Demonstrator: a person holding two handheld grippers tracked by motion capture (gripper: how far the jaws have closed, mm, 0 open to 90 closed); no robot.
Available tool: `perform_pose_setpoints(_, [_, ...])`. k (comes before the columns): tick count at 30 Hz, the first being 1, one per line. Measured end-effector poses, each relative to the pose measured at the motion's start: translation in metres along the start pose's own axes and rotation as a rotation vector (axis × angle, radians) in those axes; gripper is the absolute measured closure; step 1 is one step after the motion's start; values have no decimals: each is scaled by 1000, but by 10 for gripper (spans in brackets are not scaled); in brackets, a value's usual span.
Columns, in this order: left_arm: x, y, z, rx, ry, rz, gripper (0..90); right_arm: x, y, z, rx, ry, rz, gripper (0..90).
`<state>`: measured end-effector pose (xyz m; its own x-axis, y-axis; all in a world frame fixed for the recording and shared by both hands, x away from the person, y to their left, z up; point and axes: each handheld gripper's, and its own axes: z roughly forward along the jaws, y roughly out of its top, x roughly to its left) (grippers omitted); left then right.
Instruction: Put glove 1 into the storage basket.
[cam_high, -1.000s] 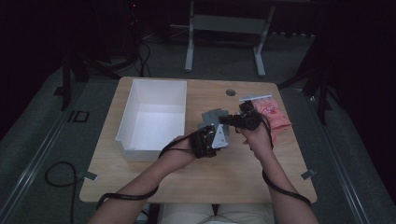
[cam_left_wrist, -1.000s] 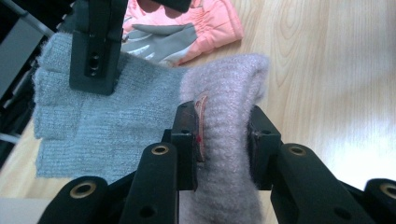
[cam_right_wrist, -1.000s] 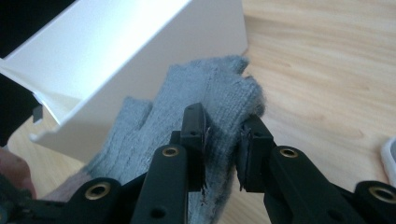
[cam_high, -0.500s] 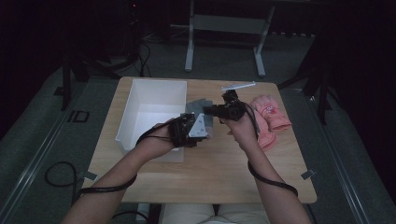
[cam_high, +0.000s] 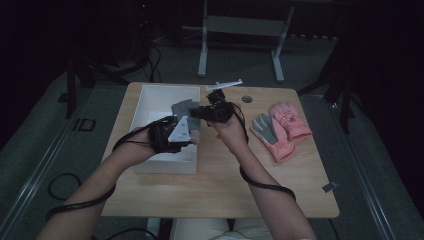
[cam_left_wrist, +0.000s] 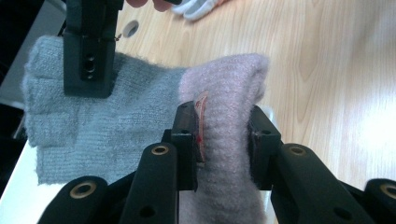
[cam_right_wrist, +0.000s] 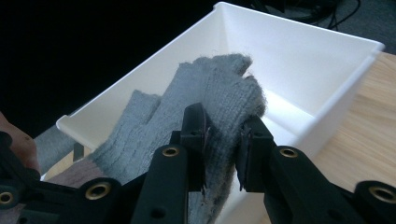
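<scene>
A grey knit glove (cam_high: 183, 108) with a pale pink cuff hangs stretched between both grippers over the near right corner of the white bin (cam_high: 150, 102). My left gripper (cam_high: 191, 133) is shut on the pink cuff (cam_left_wrist: 224, 93); its pads (cam_left_wrist: 190, 135) press the cuff from both sides. My right gripper (cam_high: 196, 113) is shut on the grey finger end (cam_right_wrist: 210, 88), with the bin's open inside (cam_right_wrist: 299, 60) right behind it. In the left gripper view the right gripper's black jaws stand at the top left, over the glove's grey part (cam_left_wrist: 140, 107).
A pair of pink gloves (cam_high: 286, 125) lies on the wooden table (cam_high: 225, 175) to the right, one showing a grey palm (cam_high: 265, 130). A white strip (cam_high: 225, 84) and a round grommet (cam_high: 246, 99) sit near the back edge. Cables trail from both grippers.
Both hands have moved left and away from the person, lifting the grey glove from the table's middle to above the bin's corner. The pink gloves now lie uncovered.
</scene>
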<state>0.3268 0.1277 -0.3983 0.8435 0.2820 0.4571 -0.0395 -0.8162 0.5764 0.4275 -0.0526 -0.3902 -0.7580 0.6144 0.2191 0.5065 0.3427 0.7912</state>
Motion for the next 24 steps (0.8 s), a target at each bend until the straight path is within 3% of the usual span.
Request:
perform_pose_setpoints(2, [0,-3,-2,-1,2,0,699,5,4,8,8,14,-1,755])
perform_pose_setpoints(5, [5,-22,-8,8,3,0,699,10,8,20,11,31,1,755])
perform_pose_setpoints(8, [6,-29,-7,30,-2,12,698,16,9,34,27,26,4,755])
perform_pose_setpoints(9, [6,-35,-3,55,7,36,698,17,9,40,31,18,4,755])
perform_pose_setpoints(12, [5,-41,3,69,13,48,698,15,6,50,49,7,14,755])
perform_pose_setpoints(13, [3,-45,12,97,14,84,697,13,4,54,64,5,23,754])
perform_pose_setpoints(14, [3,-45,12,97,14,84,697,13,4,54,64,5,23,754])
perform_pose_setpoints(15, [1,-49,22,124,13,129,697,9,1,60,86,-6,28,753])
perform_pose_setpoints(19, [0,-51,39,158,2,174,697,2,-4,67,110,-23,43,753])
perform_pose_setpoints(22, [0,-49,54,220,-9,229,697,-3,-4,76,151,-48,49,752])
perform_pose_setpoints(24, [0,-48,62,228,-27,230,697,-3,-4,78,161,-55,42,751])
